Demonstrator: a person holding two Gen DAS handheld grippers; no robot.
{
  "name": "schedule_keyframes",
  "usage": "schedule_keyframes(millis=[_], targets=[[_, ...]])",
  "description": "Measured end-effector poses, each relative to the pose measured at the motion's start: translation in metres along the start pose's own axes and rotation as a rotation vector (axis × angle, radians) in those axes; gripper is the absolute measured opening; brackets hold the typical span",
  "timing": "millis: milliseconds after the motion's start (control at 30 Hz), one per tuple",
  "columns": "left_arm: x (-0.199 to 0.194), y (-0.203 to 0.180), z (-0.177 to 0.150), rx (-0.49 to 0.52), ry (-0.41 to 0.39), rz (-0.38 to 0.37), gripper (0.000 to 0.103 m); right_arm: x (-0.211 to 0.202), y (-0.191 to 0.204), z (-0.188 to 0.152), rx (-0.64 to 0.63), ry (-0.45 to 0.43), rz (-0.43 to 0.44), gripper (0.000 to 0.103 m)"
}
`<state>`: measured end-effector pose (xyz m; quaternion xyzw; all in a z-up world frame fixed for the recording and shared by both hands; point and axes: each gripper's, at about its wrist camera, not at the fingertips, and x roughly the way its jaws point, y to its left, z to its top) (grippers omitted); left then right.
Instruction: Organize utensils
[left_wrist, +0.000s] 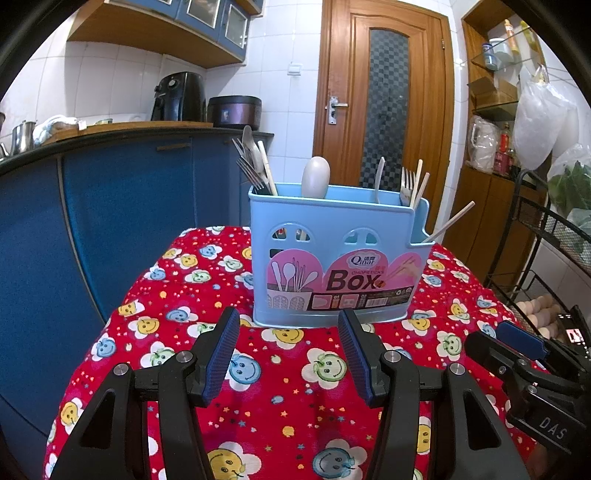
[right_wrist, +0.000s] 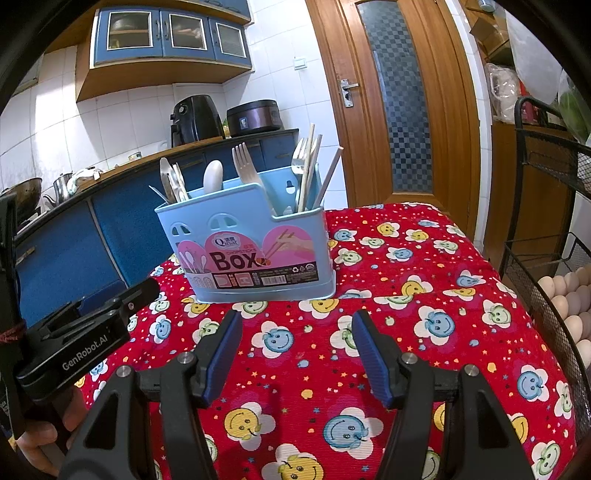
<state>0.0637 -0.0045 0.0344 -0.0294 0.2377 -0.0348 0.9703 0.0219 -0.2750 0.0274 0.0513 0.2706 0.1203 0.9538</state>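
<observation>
Hovering open and empty before the box (left_wrist: 338, 258), both grippers, left (left_wrist: 288, 347) and right (right_wrist: 295, 350), likely needed to pinch one utensil handle squarely.

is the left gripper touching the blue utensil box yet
Apart. In the right wrist view, the left gripper sits short of the blue utensil box, with a strip of red tablecloth visible between them.
</observation>
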Motion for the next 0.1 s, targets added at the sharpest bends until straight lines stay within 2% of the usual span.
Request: schedule_keyframes(millis=[100], targets=[[0.0003, -0.0001, -0.0003, 0.001, 0.001, 0.0, 0.057, 0.0, -0.0005, -0.0005, 0.001, 0.0, 0.0, 0.064]])
